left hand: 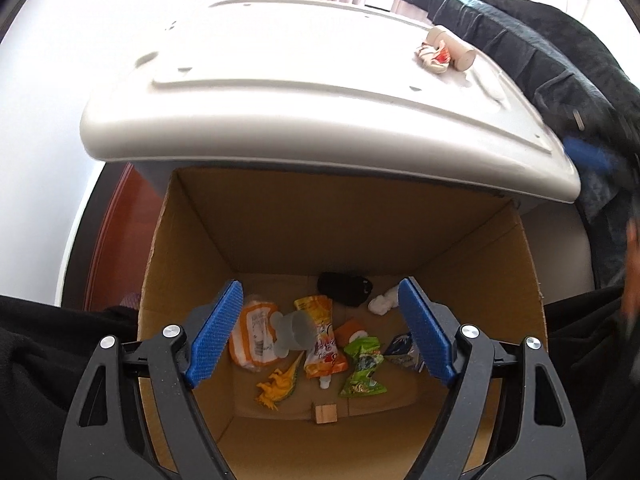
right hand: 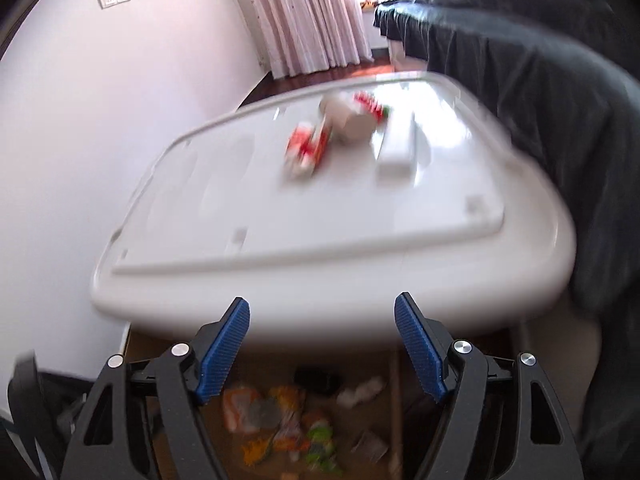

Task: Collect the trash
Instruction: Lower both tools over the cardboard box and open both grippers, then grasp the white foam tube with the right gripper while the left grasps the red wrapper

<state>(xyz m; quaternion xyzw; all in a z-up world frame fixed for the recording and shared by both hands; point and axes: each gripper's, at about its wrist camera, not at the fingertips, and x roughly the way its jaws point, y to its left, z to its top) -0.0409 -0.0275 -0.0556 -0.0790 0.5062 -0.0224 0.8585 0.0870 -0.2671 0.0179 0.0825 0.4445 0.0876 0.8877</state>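
Note:
My left gripper (left hand: 320,292) is open and empty, above an open cardboard box (left hand: 524,264) on the floor. In the box lie several pieces of trash: a clear plastic cup (left hand: 294,332), an orange snack bag (left hand: 322,336), a green wrapper (left hand: 364,366), a yellow toy dinosaur (left hand: 278,384), a white paper wad (left hand: 382,302) and a black object (left hand: 346,288). My right gripper (right hand: 322,306) is open and empty, in front of the white table (right hand: 320,216). A cardboard tube (left hand: 452,46) and a red-white wrapper (left hand: 434,56) lie on the table; the blurred right wrist view shows the tube (right hand: 352,120) and wrapper (right hand: 308,148) too.
A dark cloth-covered seat (left hand: 540,52) stands right of the table. A white flat piece (right hand: 396,152) lies on the table by the tube. Pink curtains (right hand: 304,12) hang at the back. A small wooden block (left hand: 325,414) lies in the box.

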